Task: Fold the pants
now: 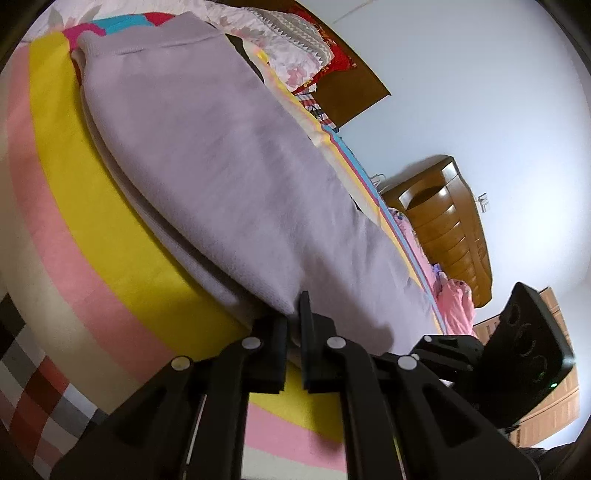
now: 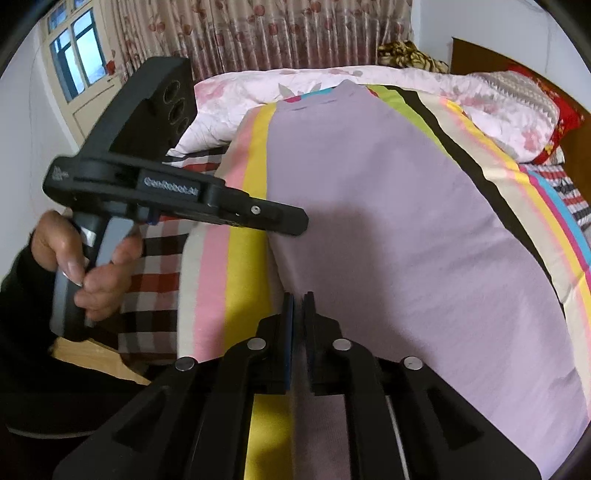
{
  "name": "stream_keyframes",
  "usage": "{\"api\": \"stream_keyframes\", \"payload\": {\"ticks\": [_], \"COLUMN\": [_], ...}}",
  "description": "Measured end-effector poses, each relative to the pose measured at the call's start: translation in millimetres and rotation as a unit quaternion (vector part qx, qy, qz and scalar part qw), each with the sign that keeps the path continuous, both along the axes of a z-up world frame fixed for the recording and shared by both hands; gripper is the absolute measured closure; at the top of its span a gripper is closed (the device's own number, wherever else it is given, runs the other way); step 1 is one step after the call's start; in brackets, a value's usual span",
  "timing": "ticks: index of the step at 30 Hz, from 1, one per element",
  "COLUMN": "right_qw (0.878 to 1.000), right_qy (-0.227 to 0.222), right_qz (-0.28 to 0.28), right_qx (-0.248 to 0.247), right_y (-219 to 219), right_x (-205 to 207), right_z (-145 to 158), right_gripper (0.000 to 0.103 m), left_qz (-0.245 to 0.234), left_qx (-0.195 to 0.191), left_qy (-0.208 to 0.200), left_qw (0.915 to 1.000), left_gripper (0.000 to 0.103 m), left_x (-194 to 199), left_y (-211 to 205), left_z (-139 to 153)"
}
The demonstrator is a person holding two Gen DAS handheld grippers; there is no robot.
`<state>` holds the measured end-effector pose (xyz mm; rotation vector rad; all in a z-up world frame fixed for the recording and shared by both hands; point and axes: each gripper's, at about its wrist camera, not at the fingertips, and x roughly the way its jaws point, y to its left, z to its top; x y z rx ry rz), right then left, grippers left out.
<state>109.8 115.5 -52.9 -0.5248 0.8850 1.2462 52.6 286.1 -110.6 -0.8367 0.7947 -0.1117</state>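
Lilac pants (image 1: 221,158) lie lengthwise on a striped bed cover (image 1: 74,192), folded leg over leg, waistband at the far end. My left gripper (image 1: 293,314) is shut on the pants' near edge and holds it slightly lifted. In the right wrist view the pants (image 2: 406,221) stretch away over the bed. My right gripper (image 2: 298,306) is shut on the near edge of the pants. The left gripper (image 2: 295,221) also shows there, held in a hand, its fingers at the pants' left edge.
A floral quilt (image 2: 258,96) and pillows (image 2: 517,110) are piled at the bed's far end. A wooden headboard (image 1: 351,92) and a wooden dresser (image 1: 450,229) stand by the white wall. A curtain (image 2: 258,33) and a window (image 2: 77,51) are behind the bed.
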Motion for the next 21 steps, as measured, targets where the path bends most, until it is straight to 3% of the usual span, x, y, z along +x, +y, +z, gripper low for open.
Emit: {"api": "stream_keyframes", "payload": {"ticks": [9, 14, 15, 18, 19, 21], "right_qw": [1.0, 0.999, 0.999, 0.998, 0.998, 0.998], "right_qy": [0.007, 0.043, 0.042, 0.037, 0.039, 0.042], "right_qz": [0.016, 0.01, 0.008, -0.008, -0.013, -0.015], "right_qx": [0.001, 0.016, 0.025, 0.042, 0.042, 0.037], "right_y": [-6, -14, -15, -10, -6, 0], "right_x": [-14, -8, -7, -5, -3, -3], "right_z": [-4, 4, 7, 8, 6, -2], "right_gripper": [0.085, 0.085, 0.084, 0.081, 0.081, 0.08], "left_qz": [-0.007, -0.001, 0.001, 0.039, 0.068, 0.067], "left_qx": [0.015, -0.009, -0.006, 0.014, 0.049, 0.081], "left_qy": [0.002, 0.009, 0.01, 0.014, 0.015, -0.017], "left_qw": [0.9999, 0.9999, 0.9999, 0.999, 0.9963, 0.9943], "left_gripper": [0.097, 0.09, 0.079, 0.023, 0.022, 0.021], "left_x": [-1, -7, -10, -22, -27, -26], "left_y": [-6, 1, 1, 8, 10, 5], "left_z": [5, 5, 7, 21, 30, 47]}}
